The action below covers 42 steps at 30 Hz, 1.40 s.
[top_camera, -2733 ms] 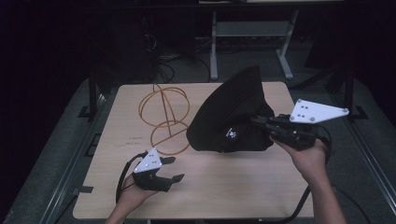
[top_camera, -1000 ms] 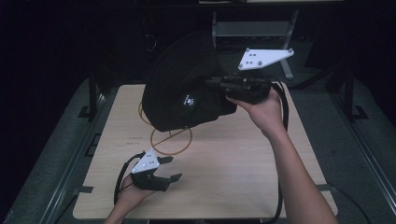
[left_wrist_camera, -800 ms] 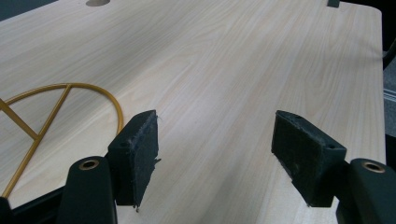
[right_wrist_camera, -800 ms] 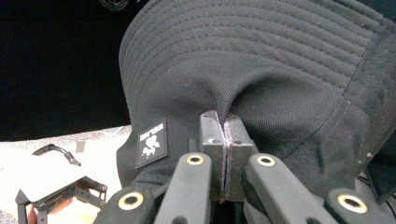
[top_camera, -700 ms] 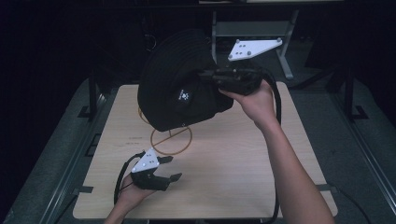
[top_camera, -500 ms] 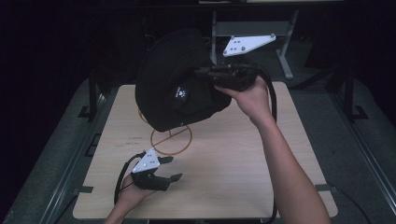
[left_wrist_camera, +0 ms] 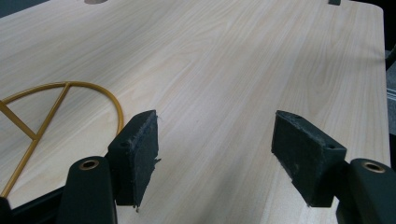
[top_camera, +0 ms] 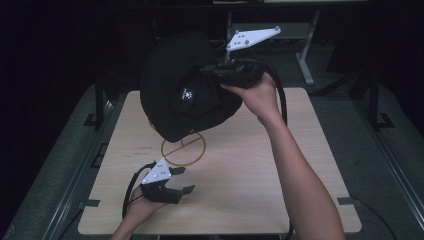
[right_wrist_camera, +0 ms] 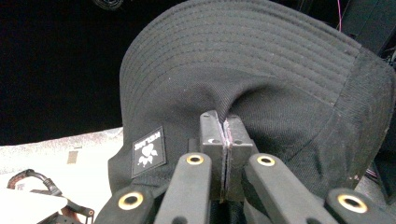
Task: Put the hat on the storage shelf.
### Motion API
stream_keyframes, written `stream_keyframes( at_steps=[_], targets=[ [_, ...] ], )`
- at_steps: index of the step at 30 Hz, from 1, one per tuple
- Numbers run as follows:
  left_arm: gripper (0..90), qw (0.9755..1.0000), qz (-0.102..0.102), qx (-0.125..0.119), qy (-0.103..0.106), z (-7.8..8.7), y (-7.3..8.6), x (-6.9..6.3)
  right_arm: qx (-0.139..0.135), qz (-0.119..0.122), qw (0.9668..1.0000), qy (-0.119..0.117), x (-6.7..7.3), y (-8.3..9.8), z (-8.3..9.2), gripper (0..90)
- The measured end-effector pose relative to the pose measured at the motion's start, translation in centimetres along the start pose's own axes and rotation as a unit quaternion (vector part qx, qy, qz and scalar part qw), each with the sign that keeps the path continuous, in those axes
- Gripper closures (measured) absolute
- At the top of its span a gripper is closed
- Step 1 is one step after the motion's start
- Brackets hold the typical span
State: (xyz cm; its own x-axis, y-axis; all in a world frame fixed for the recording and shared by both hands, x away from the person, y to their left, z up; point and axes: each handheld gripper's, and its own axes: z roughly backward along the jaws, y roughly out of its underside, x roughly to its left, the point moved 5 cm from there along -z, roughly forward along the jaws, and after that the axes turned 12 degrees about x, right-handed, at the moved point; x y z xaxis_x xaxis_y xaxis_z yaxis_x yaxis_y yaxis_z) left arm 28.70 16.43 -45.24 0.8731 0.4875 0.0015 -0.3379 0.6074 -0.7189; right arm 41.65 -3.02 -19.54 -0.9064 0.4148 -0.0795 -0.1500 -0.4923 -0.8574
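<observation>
Bench [top_camera: 280, 165] of pale wood grain carries one gold wire stand [top_camera: 183, 148], a ring with straight spokes lying flat near its middle, and one hand resting at the near left edge. One black bucket hat [top_camera: 187, 95] hangs in the air above the far part of the bench, over the stand and clear of the wood, its stitched brim curving toward the camera in the right gripper view. One small black patch [right_wrist_camera: 148, 152] sewn on the hat shows a white emblem and a short line of lettering too small to read. Two grippers are at work: the right gripper [top_camera: 220, 70], raised high in the person's right hand [top_camera: 255, 95], has its fingers [right_wrist_camera: 211, 140] pressed together on a fold of the hat's fabric; the left gripper [top_camera: 181, 180] sits low on the bench, its fingers [left_wrist_camera: 140, 154] spread wide apart with bare wood between them, just beside the stand's curved rim
</observation>
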Motion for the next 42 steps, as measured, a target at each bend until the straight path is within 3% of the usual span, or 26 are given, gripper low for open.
stream_keyframes(
  at_steps=[25, 42],
  targets=[
    [31.3, 1.0, -0.005, 0.001, 0.005, -0.3, -0.1, 0.0, 0.019, -0.003, 0.9998, -0.006, -0.9, -1.9, -3.3, 89.0],
    [31.3, 0.9999, -0.008, 0.003, 0.006, -0.3, 0.0, 0.1, 0.035, -0.021, 0.999, -0.017, -1.9, -2.6, -6.6, 88.9]
  ],
)
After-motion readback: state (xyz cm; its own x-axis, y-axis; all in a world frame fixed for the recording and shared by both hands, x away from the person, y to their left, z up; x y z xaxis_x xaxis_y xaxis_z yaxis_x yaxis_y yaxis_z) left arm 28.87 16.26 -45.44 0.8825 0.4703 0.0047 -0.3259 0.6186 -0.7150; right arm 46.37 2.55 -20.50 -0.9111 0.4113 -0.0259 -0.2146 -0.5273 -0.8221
